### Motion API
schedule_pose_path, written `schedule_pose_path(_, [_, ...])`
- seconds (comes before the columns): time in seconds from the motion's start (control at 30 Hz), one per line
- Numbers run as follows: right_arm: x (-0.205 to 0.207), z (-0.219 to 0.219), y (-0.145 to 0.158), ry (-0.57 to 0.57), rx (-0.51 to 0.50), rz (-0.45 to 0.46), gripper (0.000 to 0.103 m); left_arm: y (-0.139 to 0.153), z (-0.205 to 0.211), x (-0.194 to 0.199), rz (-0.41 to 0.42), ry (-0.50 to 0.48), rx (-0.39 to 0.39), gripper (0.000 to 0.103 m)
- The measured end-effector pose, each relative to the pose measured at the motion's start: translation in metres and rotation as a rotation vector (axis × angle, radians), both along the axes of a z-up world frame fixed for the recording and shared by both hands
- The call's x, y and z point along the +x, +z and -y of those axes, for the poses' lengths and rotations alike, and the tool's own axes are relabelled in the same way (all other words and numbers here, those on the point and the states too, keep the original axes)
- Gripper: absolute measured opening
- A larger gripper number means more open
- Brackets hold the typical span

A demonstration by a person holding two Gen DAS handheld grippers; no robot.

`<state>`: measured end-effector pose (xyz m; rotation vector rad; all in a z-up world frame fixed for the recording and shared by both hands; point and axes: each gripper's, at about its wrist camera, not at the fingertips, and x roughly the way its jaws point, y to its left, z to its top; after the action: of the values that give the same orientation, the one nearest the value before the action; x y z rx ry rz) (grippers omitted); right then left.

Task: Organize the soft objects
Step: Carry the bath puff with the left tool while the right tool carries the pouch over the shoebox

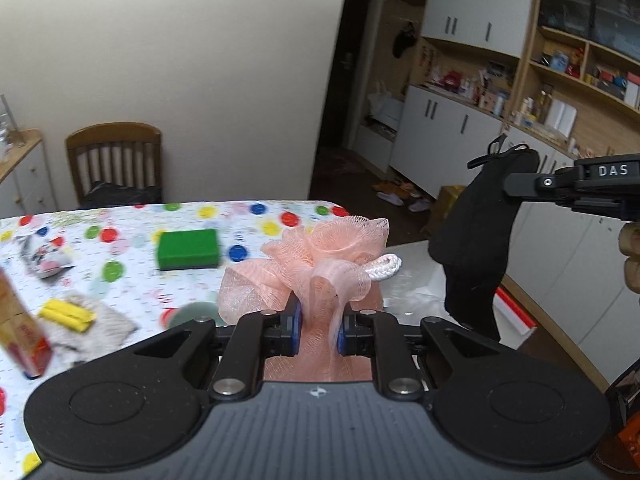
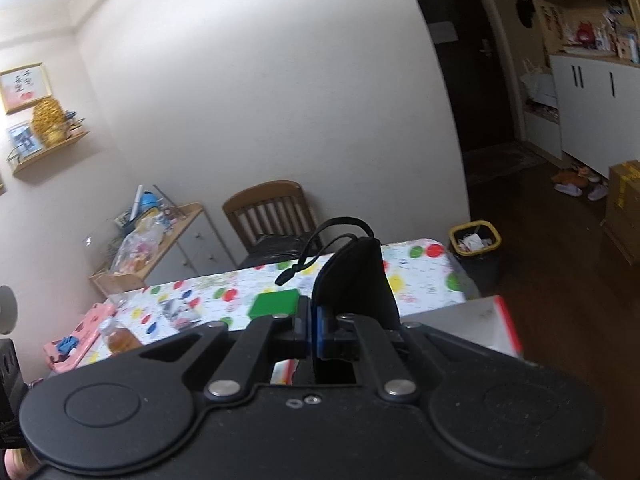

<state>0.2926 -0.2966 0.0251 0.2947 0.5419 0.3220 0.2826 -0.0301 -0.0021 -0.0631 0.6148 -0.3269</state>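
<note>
surface (image 1: 132, 220) under a dotted cloth is seen. black fabric pouch (image 1: 476, 240) is clamped in the right gripper (image 2: 314, 326), jaws pressed together on it, held off the surface's right end, cord loop on top. peach mesh bath puff (image 1: 316, 256) is clamped between the left gripper (image 1: 318, 322) jaws, raised above the surface's near right part, white rope loop sticking out. green sponge (image 1: 188, 249) is left lying mid-surface. yellow item (image 1: 66, 315) is lying on grey cloth (image 1: 100, 328) near the surface's front edge.

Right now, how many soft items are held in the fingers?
2: the pink mesh bath pouf in the left gripper, the black cloth pouch in the right gripper.
</note>
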Motion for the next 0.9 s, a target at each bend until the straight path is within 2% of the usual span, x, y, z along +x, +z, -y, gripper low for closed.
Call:
schedule_pose_path(0.23, [0.007, 0.046, -0.023, -0.04, 0.014, -0.048, 0.002, -0.011, 0.063, 0.014, -0.032, -0.059, 0.024, 0.016])
schedule_pose_path(0.5, [0.021, 0.073, -0.056, -0.043, 0.027, -0.131, 0.002, -0.031, 0.12, 0.026, -0.08, -0.105, 0.054, 0.016])
schedule_pose_path(0.9, [0.041, 0.076, -0.1, -0.005, 0.019, -0.237, 0.002, -0.06, 0.152, 0.044, -0.132, -0.072, 0.091, 0.016])
